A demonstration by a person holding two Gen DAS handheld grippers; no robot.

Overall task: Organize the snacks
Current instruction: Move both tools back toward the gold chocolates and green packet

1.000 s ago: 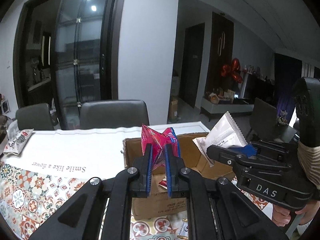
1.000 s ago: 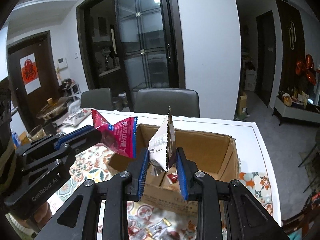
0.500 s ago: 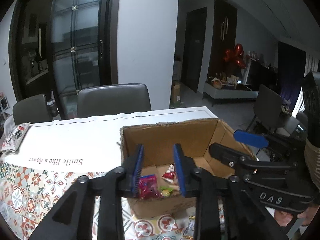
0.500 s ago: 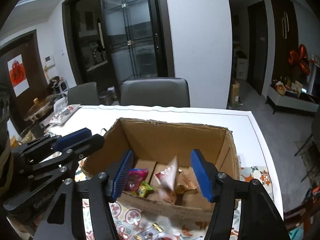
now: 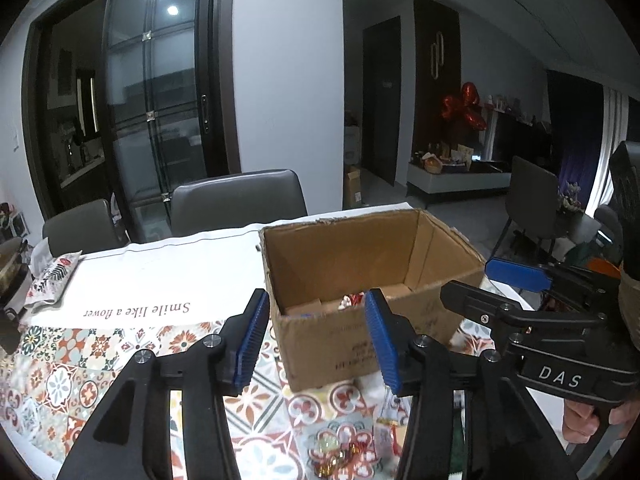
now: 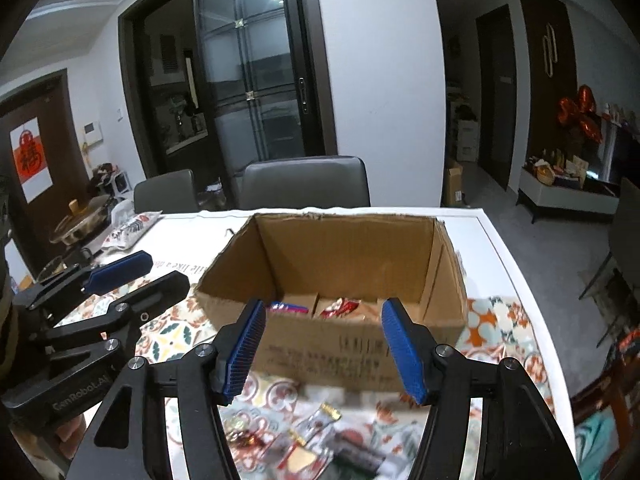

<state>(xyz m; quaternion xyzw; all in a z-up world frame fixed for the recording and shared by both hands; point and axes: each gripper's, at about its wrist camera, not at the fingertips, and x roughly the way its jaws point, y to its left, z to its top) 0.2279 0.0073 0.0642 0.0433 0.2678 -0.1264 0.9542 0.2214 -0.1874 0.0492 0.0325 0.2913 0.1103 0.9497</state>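
An open cardboard box (image 5: 356, 344) (image 6: 344, 344) stands on the patterned tablecloth with several snack packets (image 6: 338, 307) lying in its bottom. My left gripper (image 5: 316, 336) hangs in front of the box's near wall; its jaws are opening and nothing is between them. My right gripper (image 6: 322, 350) is open and empty before the same wall. Each gripper shows in the other's view, the right gripper (image 5: 516, 280) to the box's right and the left gripper (image 6: 120, 270) to its left. More loose snacks (image 6: 316, 436) (image 5: 348, 444) lie on the cloth near me, blurred.
Two grey chairs (image 6: 304, 182) (image 6: 166, 196) stand behind the table. A printed pouch (image 5: 54, 280) and a pot (image 6: 80, 226) sit at the far left. The table's right edge (image 6: 516, 272) drops to open floor. A white runner (image 5: 160, 276) covers the far half.
Both grippers let go of their packets, the pink one and the white one, which dropped into the box. Both sets of jaws spread wide, and the grippers drew back toward me and sank slightly.
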